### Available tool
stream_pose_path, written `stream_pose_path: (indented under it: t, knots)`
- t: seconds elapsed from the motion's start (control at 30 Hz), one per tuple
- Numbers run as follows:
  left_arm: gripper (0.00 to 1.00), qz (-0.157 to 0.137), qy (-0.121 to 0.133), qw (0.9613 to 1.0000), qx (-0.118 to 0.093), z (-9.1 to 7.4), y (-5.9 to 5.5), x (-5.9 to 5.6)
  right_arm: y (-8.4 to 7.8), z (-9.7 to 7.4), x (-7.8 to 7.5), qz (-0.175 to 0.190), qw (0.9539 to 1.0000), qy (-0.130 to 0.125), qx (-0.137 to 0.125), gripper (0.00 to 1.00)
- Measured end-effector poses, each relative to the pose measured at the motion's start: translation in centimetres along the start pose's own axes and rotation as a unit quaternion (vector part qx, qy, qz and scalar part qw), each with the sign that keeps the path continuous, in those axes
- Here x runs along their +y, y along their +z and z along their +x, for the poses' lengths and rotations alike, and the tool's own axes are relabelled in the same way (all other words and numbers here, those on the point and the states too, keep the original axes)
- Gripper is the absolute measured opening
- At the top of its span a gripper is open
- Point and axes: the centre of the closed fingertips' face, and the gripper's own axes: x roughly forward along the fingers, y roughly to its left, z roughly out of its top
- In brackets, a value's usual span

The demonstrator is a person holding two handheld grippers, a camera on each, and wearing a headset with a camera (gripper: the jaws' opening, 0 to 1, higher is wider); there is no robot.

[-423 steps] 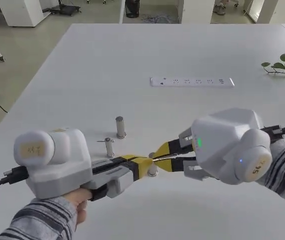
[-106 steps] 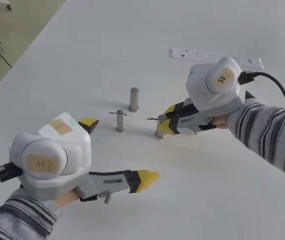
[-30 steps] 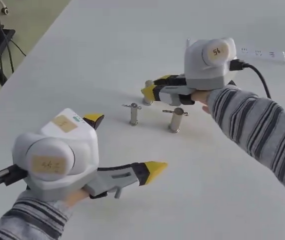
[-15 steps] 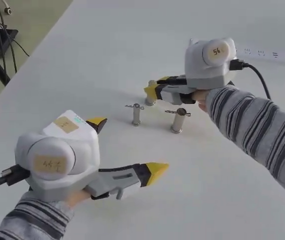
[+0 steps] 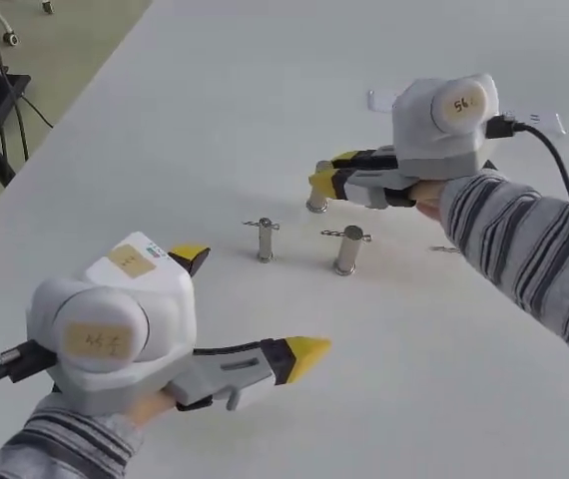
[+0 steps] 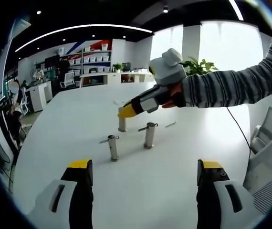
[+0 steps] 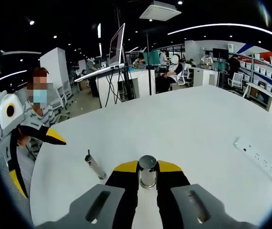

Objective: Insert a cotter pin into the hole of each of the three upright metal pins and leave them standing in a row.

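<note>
in the head view the right tool [image 5: 321, 183] covers the top of the far metal pin [image 5: 316, 205], and the power strip [image 5: 380, 100] passes behind that tool's body, its middle hidden. a thin sliver [image 5: 445, 248] on the table [image 5: 215, 100] beside the sleeve [image 5: 524, 235] is too small to name

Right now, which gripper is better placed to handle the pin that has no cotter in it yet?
Right. The right gripper has its fingers shut on the bare pin, while the left gripper hangs open, well apart from it.

Bright, even, sharp; fisheye-warped edges
</note>
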Motion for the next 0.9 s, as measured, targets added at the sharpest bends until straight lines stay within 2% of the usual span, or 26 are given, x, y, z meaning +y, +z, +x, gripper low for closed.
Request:
stream_pose_path:
  t: [0.23,0.47,0.6,0.9]
  knots:
    - [0.9,0.004,-0.006,1.0,-0.005,-0.2,0.4,-0.4,-1.4,-2.7,-0.5,-0.028,0.9995,0.006,0.016,0.08]
    - [0.9,0.01,-0.005,0.9999,-0.008,-0.4,1.1,-0.7,-3.0,-5.7,-0.1,-0.042,0.9986,0.006,0.032,0.08]
    - [0.9,0.015,-0.005,0.9998,-0.012,-0.6,1.6,-1.0,-4.0,-7.3,0.3,-0.043,0.9983,0.005,0.038,0.08]
    - [0.9,0.014,-0.004,0.9998,-0.013,-1.2,1.6,-1.6,-5.6,-9.5,2.2,-0.038,0.9983,0.009,0.044,0.08]
